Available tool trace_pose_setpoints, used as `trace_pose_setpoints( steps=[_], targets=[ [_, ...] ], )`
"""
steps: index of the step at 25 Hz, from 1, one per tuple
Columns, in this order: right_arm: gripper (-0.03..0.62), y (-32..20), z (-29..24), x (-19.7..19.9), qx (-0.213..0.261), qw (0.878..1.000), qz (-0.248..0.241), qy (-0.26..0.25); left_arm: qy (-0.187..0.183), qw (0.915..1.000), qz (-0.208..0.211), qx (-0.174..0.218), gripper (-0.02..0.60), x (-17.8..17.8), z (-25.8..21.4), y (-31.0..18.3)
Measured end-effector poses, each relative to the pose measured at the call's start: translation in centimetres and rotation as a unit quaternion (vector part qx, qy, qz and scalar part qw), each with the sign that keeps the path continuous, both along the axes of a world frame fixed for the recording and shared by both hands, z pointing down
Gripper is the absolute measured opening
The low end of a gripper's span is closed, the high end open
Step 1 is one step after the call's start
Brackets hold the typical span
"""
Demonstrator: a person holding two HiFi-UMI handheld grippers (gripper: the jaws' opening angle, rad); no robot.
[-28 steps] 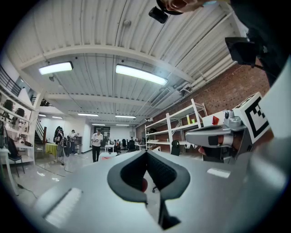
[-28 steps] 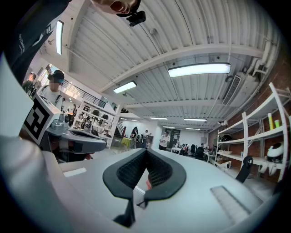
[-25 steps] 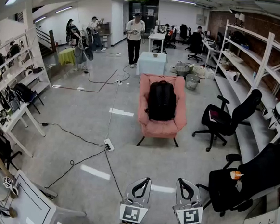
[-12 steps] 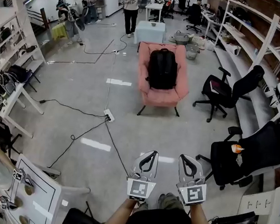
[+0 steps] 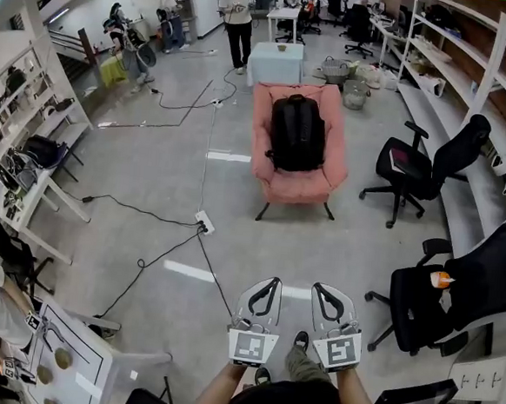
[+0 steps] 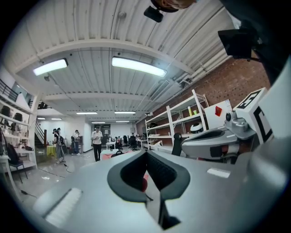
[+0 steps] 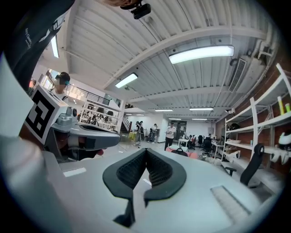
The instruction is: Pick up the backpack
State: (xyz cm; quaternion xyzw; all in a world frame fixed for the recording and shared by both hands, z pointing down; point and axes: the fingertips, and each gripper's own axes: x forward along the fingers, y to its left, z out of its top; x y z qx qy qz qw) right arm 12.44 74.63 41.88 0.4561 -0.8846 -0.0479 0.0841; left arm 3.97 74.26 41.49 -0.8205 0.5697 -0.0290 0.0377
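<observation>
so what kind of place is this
Most likely an open-plan lab or workshop office. White shelving racks line the walls, black office chairs stand about, and cables run across the bare floor to a power strip. A pink armchair holding a black backpack sits in the middle.

The backpack [image 5: 296, 132] was of black matt cloth, the armchair [image 5: 273, 183] of pink cloth, the floor [image 5: 150, 180] smooth, glossy grey, and the left gripper [image 6: 146, 153] and right gripper [image 7: 146, 150] had matt grey plastic shells with ribbed black pads [image 7: 158, 171].
</observation>
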Motion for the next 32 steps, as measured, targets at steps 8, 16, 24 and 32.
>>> trace_pose_setpoints(
  steps=[8,16,24,32],
  targets=[
    [0.015,-9.2,1.8,5.2,-0.050,0.997,-0.012,-0.061,-0.039,0.9990,0.000,-0.022,0.002,5.3,0.7,-8.0],
    [0.015,-15.1,5.2,9.2,-0.070,0.995,0.013,-0.069,-0.082,0.9958,-0.020,-0.036,0.002,6.7,2.8,-12.0],
    [0.015,-18.0,7.5,9.7,-0.095,0.994,0.018,-0.041,-0.031,0.9971,-0.008,-0.069,0.002,7.3,5.5,-16.0],
    [0.015,-24.4,5.5,9.3,-0.084,0.995,0.047,0.002,0.002,0.9987,0.041,-0.032,0.002,8.0,3.9,-24.9]
  ],
)
